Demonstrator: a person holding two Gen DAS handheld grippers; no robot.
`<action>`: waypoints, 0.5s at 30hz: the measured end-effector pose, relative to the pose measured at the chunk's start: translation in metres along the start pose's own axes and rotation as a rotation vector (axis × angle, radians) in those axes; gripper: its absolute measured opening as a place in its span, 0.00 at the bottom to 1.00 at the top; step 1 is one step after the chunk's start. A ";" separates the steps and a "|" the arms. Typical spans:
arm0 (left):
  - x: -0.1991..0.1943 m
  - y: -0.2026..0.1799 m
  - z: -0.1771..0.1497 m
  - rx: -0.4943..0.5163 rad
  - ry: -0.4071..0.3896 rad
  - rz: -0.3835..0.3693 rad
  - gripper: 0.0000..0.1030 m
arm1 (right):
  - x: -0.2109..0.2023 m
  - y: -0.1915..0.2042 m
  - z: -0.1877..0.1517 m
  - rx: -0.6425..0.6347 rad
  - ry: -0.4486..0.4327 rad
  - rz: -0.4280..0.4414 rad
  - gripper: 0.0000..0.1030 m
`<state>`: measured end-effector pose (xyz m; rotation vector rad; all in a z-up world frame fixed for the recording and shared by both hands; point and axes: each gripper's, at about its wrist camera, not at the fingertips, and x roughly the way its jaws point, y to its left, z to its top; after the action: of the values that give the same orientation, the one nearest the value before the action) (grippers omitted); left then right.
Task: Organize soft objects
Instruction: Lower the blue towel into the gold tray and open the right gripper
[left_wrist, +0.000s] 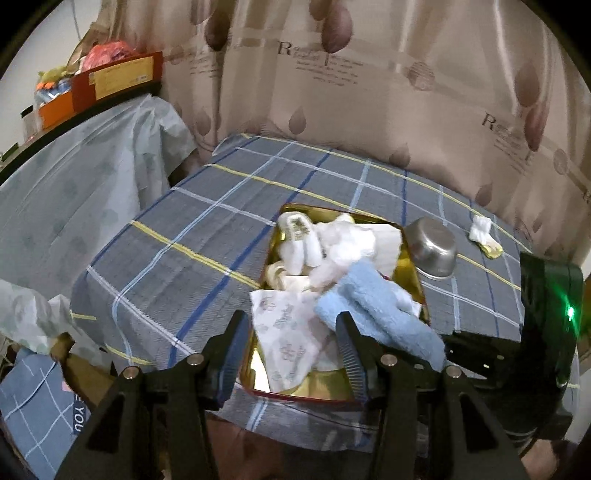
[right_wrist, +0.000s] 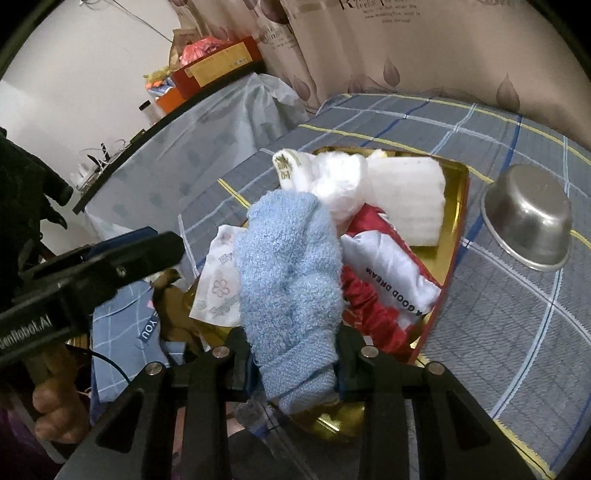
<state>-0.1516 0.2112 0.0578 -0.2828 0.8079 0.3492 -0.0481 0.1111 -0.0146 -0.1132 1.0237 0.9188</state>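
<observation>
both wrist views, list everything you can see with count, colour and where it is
tin tray: 1, gold with red rim, on the checked cloth
blue towel: 1, light blue, over the tray, clamped in the right gripper
white socks: a bundle, white, far end of tray
foam pad: 1, white, far right of tray
satin pouch: 1, red and white, in tray beside the towel
tissue pack: 1, white, printed, near end of tray
metal bowl: 1, silver, upside down right of tray
small sock: 1, white and yellow, beyond the bowl
checked cloth: 1, grey-blue
left gripper: black, open
right gripper: black, shut on the towel
</observation>
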 end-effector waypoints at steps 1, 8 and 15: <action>0.001 0.002 0.000 -0.006 0.002 0.007 0.48 | 0.002 0.001 0.000 -0.006 0.003 -0.008 0.28; 0.008 0.012 0.000 -0.021 0.022 0.039 0.48 | 0.013 0.007 -0.004 -0.058 0.022 -0.062 0.29; 0.010 0.013 -0.001 -0.001 0.021 0.073 0.48 | 0.016 0.011 -0.004 -0.080 0.021 -0.075 0.34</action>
<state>-0.1506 0.2245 0.0481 -0.2592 0.8401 0.4154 -0.0550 0.1256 -0.0258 -0.2271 0.9959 0.8917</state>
